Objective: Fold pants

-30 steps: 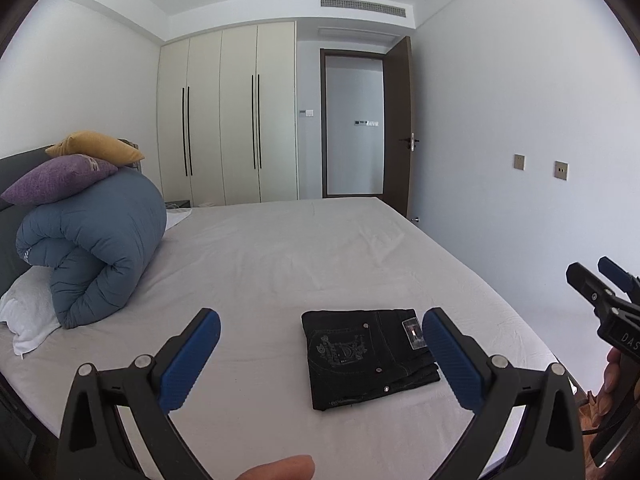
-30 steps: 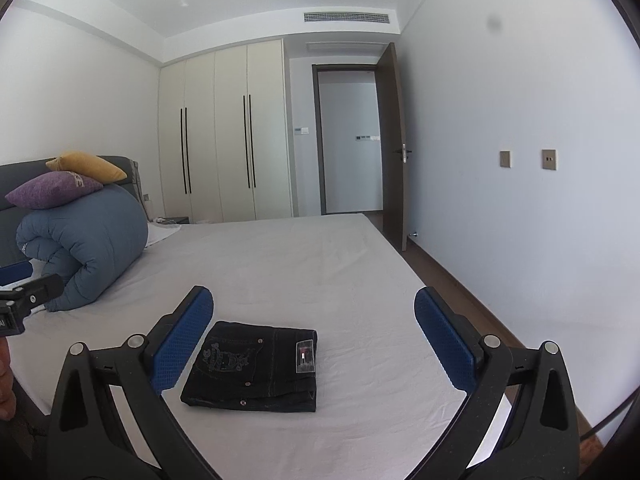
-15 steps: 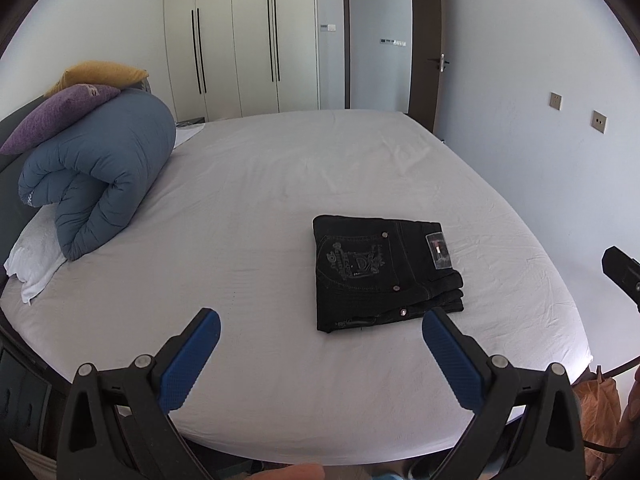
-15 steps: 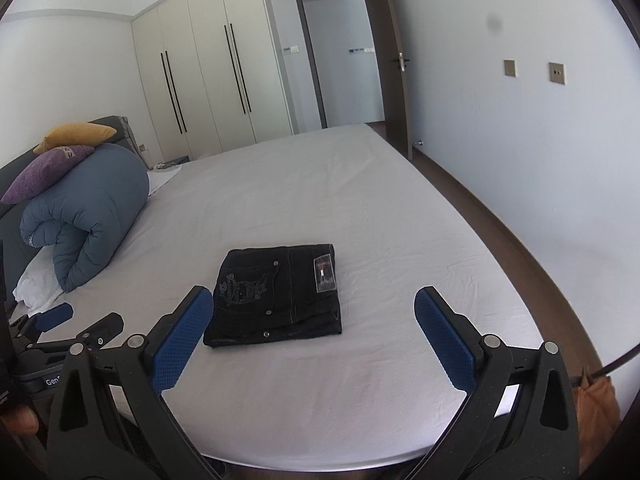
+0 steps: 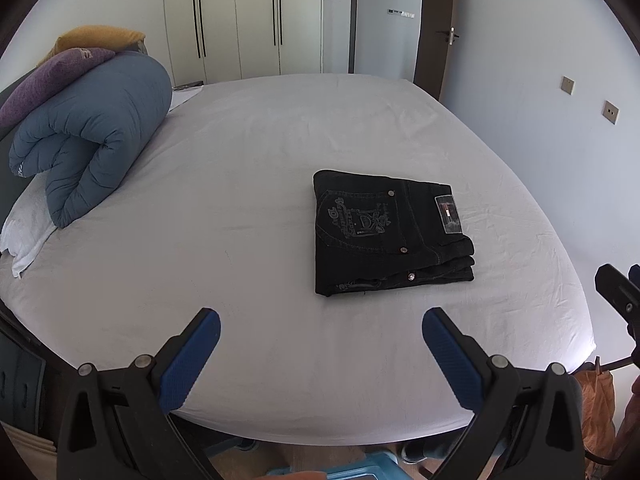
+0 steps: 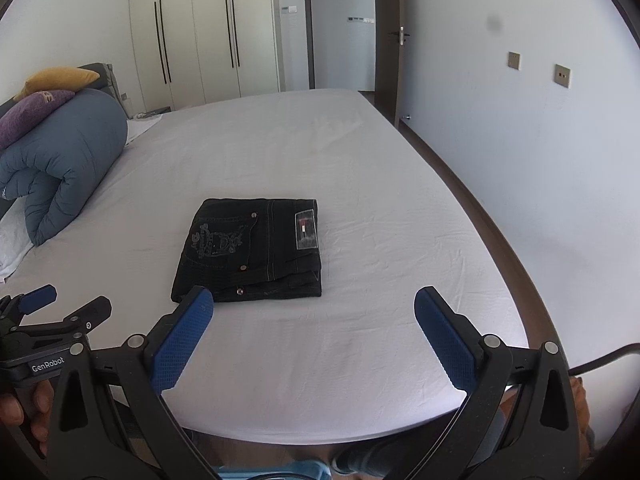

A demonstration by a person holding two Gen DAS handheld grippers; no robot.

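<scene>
Right gripper (image 5: 624, 300) cut off at the frame edge — pants (image 5: 390, 232) label unreadable.

Matt black denim pants (image 5: 390, 232) lie on a smooth, faintly creased cloth bedsheet (image 5: 248, 184).

Both tools are black plastic: the left gripper (image 5: 320, 354) and the right gripper (image 6: 314, 338) each carry two long fingers faced with textured blue pads (image 6: 182, 340). Silver screws (image 6: 136, 340) sit behind the pads. Seen beside the right tongs, the left gripper's body bears white lettering (image 6: 48, 367) ("GenRobot").
</scene>
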